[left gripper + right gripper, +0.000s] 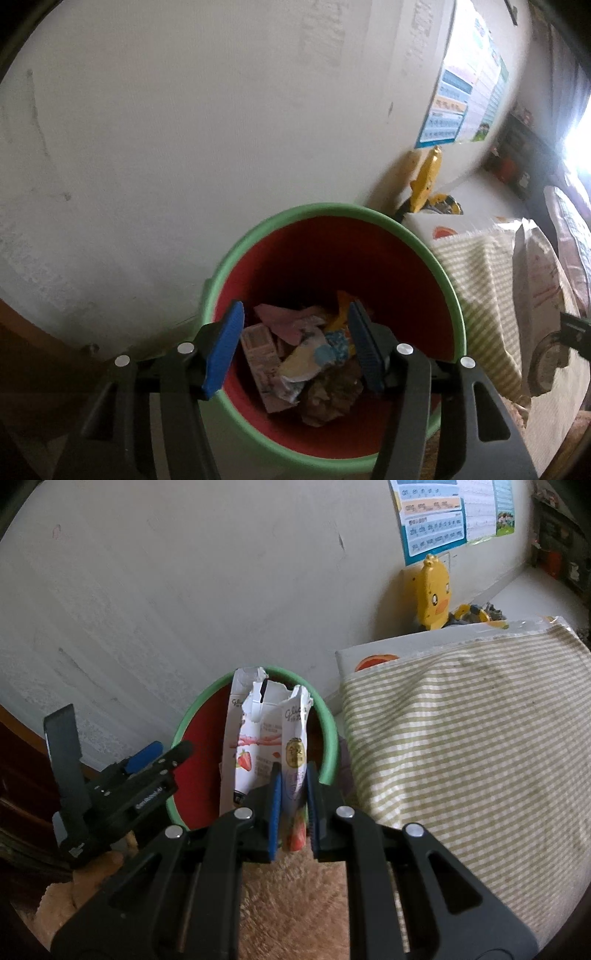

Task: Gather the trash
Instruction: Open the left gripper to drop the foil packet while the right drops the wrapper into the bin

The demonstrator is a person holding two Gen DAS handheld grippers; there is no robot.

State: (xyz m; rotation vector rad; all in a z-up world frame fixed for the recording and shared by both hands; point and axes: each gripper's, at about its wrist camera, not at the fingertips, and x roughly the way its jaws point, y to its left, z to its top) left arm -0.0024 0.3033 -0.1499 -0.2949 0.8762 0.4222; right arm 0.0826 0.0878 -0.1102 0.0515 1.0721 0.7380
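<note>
In the lower middle of the left view the left gripper [295, 343] hangs spread and empty over the green-rimmed bin [436, 266] of crumpled wrappers [295, 354], while in the right view's centre the right gripper [293, 797] pinches a torn strawberry carton [266, 731] just before that bin [328, 731], with striped cloth [461, 731] to the right.

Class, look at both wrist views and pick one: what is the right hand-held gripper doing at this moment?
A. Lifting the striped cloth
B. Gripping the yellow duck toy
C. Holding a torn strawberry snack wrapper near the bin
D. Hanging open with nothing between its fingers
C: the right hand-held gripper has its blue pads closed on the torn strawberry wrapper, in front of the green-rimmed bin.
</note>
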